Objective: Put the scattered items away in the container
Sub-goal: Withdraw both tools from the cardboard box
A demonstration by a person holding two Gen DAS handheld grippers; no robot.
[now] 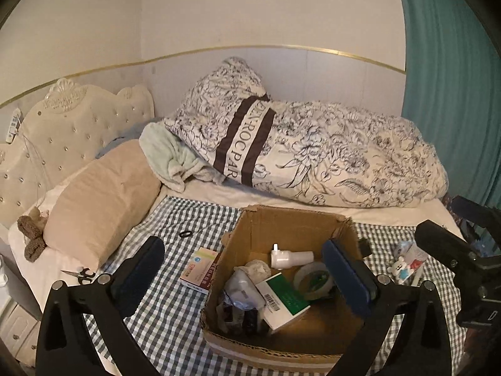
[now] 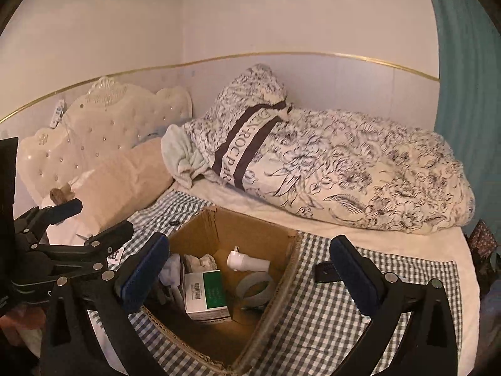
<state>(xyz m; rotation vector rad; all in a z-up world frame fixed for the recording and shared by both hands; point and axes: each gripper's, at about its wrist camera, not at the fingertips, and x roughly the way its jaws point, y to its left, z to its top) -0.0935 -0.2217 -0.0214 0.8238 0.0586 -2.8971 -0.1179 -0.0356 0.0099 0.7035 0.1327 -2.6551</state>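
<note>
An open cardboard box (image 1: 291,219) on a checked cloth (image 1: 175,219) on a bed holds a green-and-white carton (image 1: 286,300), tape roll (image 1: 313,280) and white plug (image 1: 289,258). Both grippers, left (image 1: 244,277) and right (image 2: 250,274), hover wide open, empty. A medicine box (image 1: 200,269) lies beside it.

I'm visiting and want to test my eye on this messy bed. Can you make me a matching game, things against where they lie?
Things:
1. tape roll
2. scissors
3. black ring
4. pink-and-yellow box

Places:
A. on the checked cloth, just left of the cardboard box
B. inside the cardboard box
C. on the white sheet below the beige pillow
D. on the checked cloth, beyond the pink-and-yellow box

Pairs: 1-B, 2-C, 3-D, 4-A
</note>
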